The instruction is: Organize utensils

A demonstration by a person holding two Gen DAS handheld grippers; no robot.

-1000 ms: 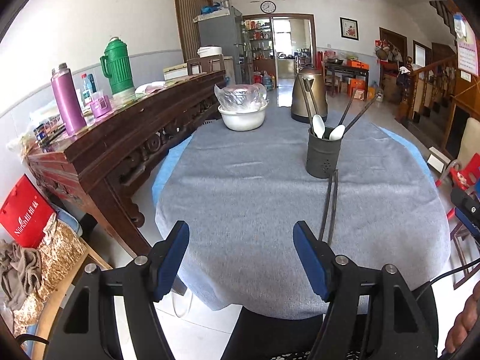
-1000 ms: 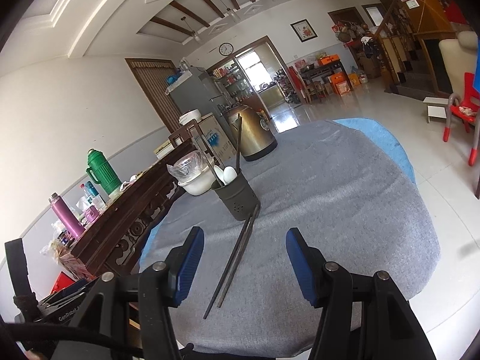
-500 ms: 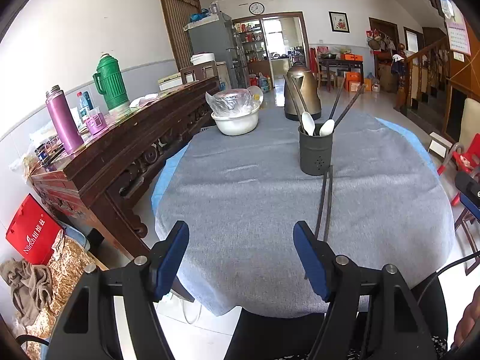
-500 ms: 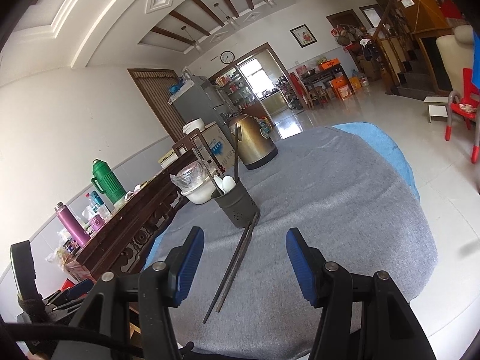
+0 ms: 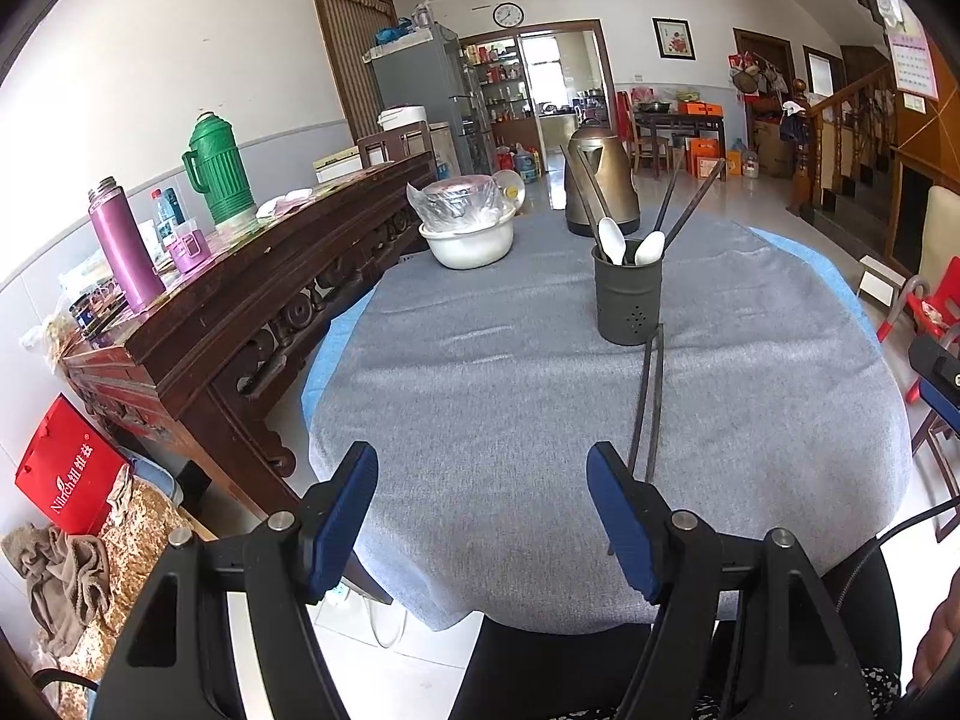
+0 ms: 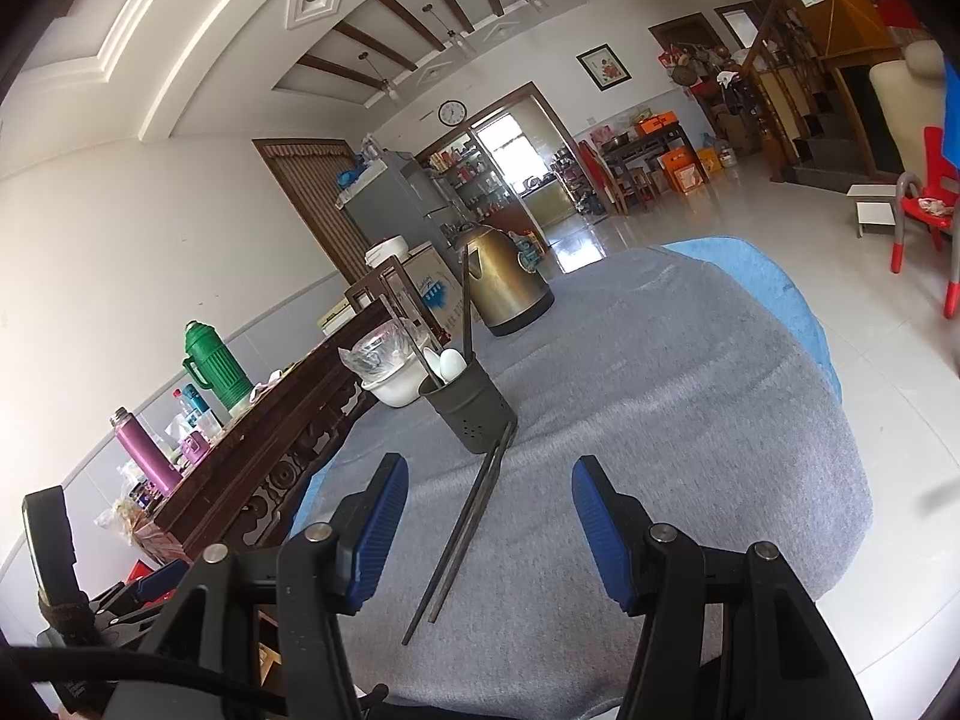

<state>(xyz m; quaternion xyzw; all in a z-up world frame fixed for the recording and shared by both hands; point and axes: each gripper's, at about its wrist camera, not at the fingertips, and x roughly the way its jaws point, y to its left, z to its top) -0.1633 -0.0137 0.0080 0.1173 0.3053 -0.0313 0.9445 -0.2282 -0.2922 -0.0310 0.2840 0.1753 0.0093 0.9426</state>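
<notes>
A: How much open room is there on the table?

B: The left and near stretch of grey cloth lies bare, and so does the right side past the utensil holder.

A: What stands in the way?

B: The holder stands upright right of centre, with spoons and sticks fanning out above its rim. A pair of chopsticks lies flat from its base toward the near edge, one end just beside the left gripper's right finger. At the far edge stand a white bowl and a kettle, with a gap between them.

A: And off the table?

B: A carved wooden sideboard runs close along the left edge.
</notes>
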